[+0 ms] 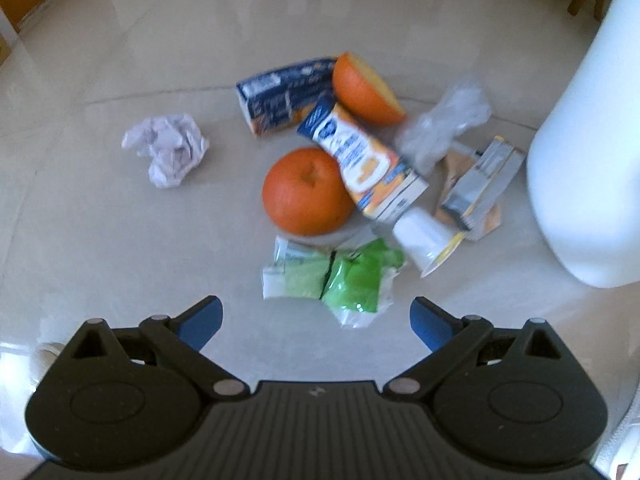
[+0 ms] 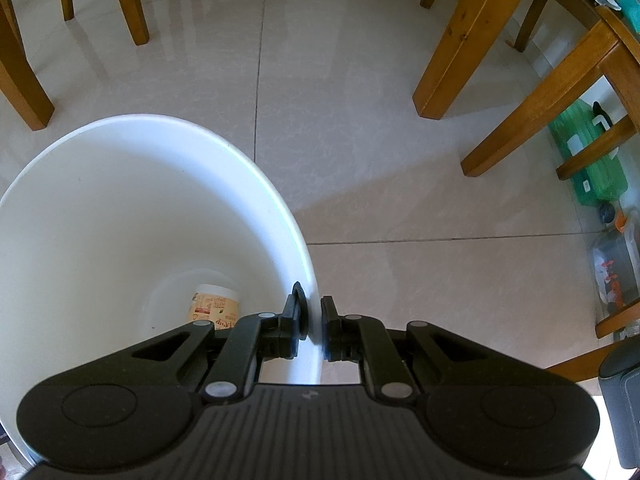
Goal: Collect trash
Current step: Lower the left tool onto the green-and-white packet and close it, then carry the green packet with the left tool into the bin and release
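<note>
Left tongs (image 1: pixel 316 322) spread wide, blue pads apart, hovering above the floor (image 1: pixel 100 220) with nothing between them. Just ahead lies the trash pile. Nearest is a green wrapper (image 1: pixel 340 280), crumpled, flat on the tiles. Behind it sits a whole orange (image 1: pixel 306 192), and leaning across its right side is an orange-and-white carton (image 1: pixel 368 160). Further back a dark blue carton (image 1: pixel 280 96) lies on its side, with a cut orange half (image 1: pixel 364 90) touching its right end. To the right of the wrapper there's a white cup (image 1: pixel 424 242) tipped over, its mouth facing the camera. Beside that, a silver pack (image 1: pixel 480 180) on a brown scrap, and a clear plastic wad (image 1: pixel 444 124) behind it. Off to the left, well apart from the rest, a ball of paper (image 1: pixel 168 148). The view here is blurred, so labels can't be read.

Over on the right, the bin (image 1: pixel 592 160) stands as a tall white shape at the edge of the pile. Right tongs (image 2: pixel 311 320) are pinching the bin's (image 2: pixel 160 200) rim, one pad inside the wall and one outside. Down in the bottom of the bin lies one labelled cup (image 2: pixel 214 304). Wooden chair legs (image 2: pixel 460 40) stand around on the tiles.
</note>
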Demonstrator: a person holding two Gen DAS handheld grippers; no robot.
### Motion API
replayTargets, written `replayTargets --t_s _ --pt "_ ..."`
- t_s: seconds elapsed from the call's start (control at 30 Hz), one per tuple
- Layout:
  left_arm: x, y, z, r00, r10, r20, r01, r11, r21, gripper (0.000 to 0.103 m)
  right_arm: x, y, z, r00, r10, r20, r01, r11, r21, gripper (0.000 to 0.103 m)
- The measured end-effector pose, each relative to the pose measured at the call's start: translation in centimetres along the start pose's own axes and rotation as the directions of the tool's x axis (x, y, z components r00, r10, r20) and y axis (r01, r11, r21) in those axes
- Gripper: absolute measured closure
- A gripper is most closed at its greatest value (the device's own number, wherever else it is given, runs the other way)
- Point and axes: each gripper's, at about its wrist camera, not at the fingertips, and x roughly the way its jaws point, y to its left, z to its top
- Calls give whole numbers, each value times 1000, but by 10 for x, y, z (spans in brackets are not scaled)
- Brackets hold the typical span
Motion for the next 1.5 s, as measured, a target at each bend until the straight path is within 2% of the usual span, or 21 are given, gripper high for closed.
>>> replayTargets --t_s 0.13,0.23,0.4,0.57,0.7,0.8,1.07,1.3,1.5 --pt "23 -1 -3 999 -33 1 33 999 -24 3 0 2 1 1000 -9 -1 9 1000 -7 90" --pt "31 -5 -4 998 -52 16 52 999 6 3 0 4 0 1000 -13 2 13 1000 -12 90" --pt "49 -14 3 999 -36 23 35 998 61 3 -1 5 -1 1000 -16 4 17 1000 -13 89" --pt "60 -10 13 999 -49 18 49 999 21 3 -1 7 -2 1000 -22 9 22 999 -23 89" --pt "66 -11 16 999 -48 9 48 998 29 4 -1 8 -1 1000 -26 9 26 999 -25 89" --pt "66 -8 17 998 -60 17 60 998 16 7 -1 8 -1 1000 -26 10 26 999 -28 89" --pt "56 -4 17 998 -54 8 54 998 8 7 0 9 0 1000 -25 10 25 999 -34 89" --pt "28 -6 23 999 -29 -17 30 999 41 7 -1 11 -1 1000 -23 7 23 999 -34 89" --pt "-19 -22 27 997 -37 -62 48 979 199 7 -1 11 1 1000 -18 2 18 999 -30 89"
